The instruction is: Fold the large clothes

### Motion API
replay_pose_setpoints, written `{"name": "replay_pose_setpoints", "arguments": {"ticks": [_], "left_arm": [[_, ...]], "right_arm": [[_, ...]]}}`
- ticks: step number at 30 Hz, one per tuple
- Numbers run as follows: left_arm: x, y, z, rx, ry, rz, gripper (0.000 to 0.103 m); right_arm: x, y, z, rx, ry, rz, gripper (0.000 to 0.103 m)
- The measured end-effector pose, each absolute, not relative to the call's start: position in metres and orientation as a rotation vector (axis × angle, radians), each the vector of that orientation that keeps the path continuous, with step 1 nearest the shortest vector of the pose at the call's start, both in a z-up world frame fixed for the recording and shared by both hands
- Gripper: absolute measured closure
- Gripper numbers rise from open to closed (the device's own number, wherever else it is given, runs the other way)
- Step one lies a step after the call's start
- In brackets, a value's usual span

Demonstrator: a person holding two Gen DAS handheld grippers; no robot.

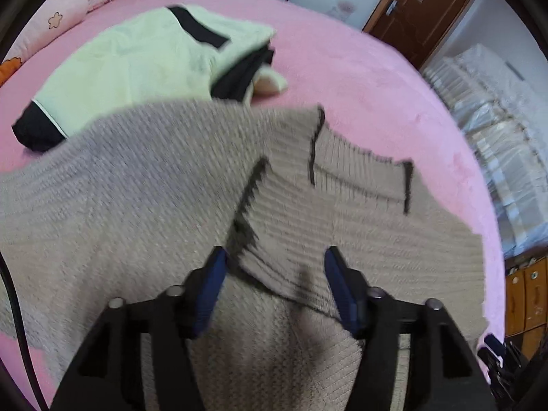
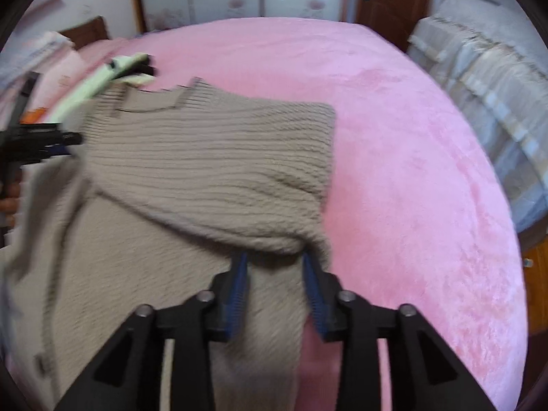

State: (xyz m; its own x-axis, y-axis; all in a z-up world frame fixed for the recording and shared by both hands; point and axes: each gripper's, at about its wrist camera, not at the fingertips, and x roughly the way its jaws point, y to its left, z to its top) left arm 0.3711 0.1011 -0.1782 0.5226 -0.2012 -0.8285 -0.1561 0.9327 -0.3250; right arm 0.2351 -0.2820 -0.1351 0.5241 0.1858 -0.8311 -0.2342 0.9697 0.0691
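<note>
Currently, my left gripper (image 1: 274, 257): jaws apart over sweater (image 1: 137, 205).
My right gripper (image 2: 274, 260): apart, straddling the near fold.
Risk: fold springs open.

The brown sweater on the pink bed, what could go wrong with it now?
The folded-over top of the sweater might slide open again, since both the left gripper and the right gripper stand open, with knit between the fingers but no grip visible. A finger might snag the loose knit when pulling away. The sweater already overlaps the green and black garment, so further folding may drag it.
</note>
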Motion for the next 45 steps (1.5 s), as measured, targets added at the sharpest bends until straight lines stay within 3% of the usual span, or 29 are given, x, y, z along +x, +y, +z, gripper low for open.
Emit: {"name": "replay_pose_setpoints", "arguments": {"ticks": [5,6,8,13,16,17,18,19,22,25,27,29,33,35,42,43,45], "left_arm": [[0.393,0.116,-0.175,-0.394,1.023,-0.029,0.044],[0.399,0.115,-0.176,-0.375,1.034,-0.025,0.046],[0.413,0.108,-0.181,-0.334,1.056,-0.028,0.067],[0.431,0.097,-0.190,-0.298,1.080,-0.014,0.071],[0.439,0.092,-0.191,-0.263,1.081,0.000,0.088],[0.440,0.089,-0.190,-0.246,1.081,0.000,0.093],[0.441,0.086,-0.190,-0.226,1.076,-0.001,0.093],[0.439,0.080,-0.188,-0.178,1.064,0.011,0.094],[0.431,0.068,-0.187,-0.082,1.021,0.065,0.095],[0.429,0.070,-0.211,-0.083,1.060,0.104,0.095],[0.426,0.070,-0.209,-0.093,1.039,0.116,0.095],[0.422,0.070,-0.196,-0.100,1.028,0.122,0.090],[0.390,0.063,-0.151,-0.088,0.930,0.134,0.080],[0.376,0.050,-0.138,-0.121,0.894,0.068,0.070],[0.361,-0.003,-0.176,-0.197,1.029,-0.026,0.070],[0.359,-0.002,-0.187,-0.179,1.054,0.006,0.070],[0.357,0.010,-0.198,-0.185,1.062,0.006,0.071]], "right_arm": [[0.245,-0.303,-0.092,0.081,0.919,0.277,0.040],[0.260,-0.309,-0.088,0.105,0.909,0.238,0.040],[0.285,-0.316,-0.091,0.136,0.913,0.186,0.040],[0.365,-0.333,-0.126,0.259,0.988,0.109,0.040],[0.392,-0.330,-0.148,0.301,1.039,0.112,0.041],[0.400,-0.327,-0.158,0.291,1.066,0.093,0.045],[0.404,-0.325,-0.165,0.284,1.082,0.092,0.069],[0.408,-0.320,-0.173,0.268,1.111,0.107,0.082],[0.401,-0.309,-0.164,0.145,1.032,0.064,0.090],[0.407,-0.310,-0.186,0.114,1.082,0.016,0.090],[0.406,-0.308,-0.184,0.101,1.082,-0.005,0.084],[0.401,-0.305,-0.167,0.086,1.068,-0.041,0.078],[0.360,-0.273,-0.119,-0.025,0.913,-0.035,0.077],[0.336,-0.238,-0.109,-0.024,0.873,0.095,0.077],[0.315,-0.162,-0.166,0.059,1.038,0.285,0.078],[0.311,-0.164,-0.175,0.043,1.048,0.251,0.080],[0.303,-0.180,-0.180,0.051,1.039,0.225,0.095]]}}
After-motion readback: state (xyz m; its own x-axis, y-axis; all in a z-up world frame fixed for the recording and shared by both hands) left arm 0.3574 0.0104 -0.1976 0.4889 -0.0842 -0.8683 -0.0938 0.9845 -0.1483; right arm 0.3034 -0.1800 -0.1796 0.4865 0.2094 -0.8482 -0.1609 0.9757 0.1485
